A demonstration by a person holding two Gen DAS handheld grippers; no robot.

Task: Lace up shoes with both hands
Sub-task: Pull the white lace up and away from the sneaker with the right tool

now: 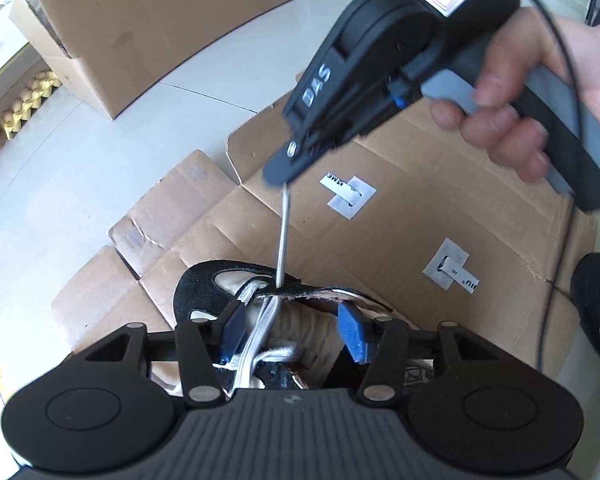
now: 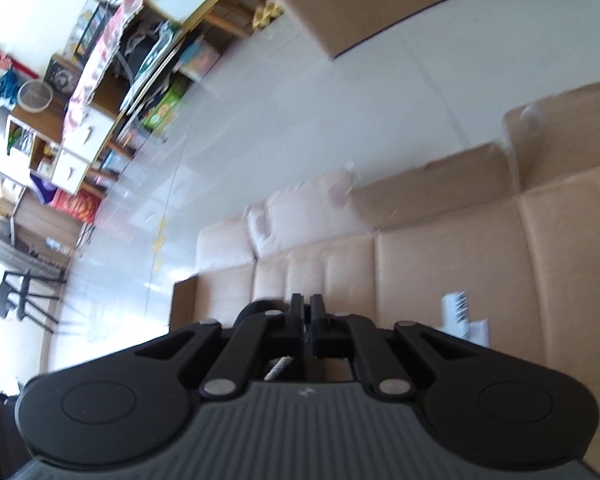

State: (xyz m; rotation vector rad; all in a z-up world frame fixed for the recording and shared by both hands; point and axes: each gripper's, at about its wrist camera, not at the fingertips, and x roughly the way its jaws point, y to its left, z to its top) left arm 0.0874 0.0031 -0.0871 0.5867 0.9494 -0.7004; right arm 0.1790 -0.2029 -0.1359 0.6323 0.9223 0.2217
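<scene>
support: flattened cardboard [image 1: 440, 216] on tiled floor [image 1: 80, 184] | on cardboard: shoe [image 1: 204, 284]

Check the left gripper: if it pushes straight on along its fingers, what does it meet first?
Most likely the shoe: the open left gripper points down at its tongue, with the white lace between the fingers, so lace or tongue comes first. Depth is hard to judge here.

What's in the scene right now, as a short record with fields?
surface: flattened cardboard on a pale floor
shoe: on the cardboard, partly laced
lace: white, runs taut from the shoe up to the right gripper
right gripper: shut on the lace end
left gripper: open over the shoe, holding nothing
</scene>
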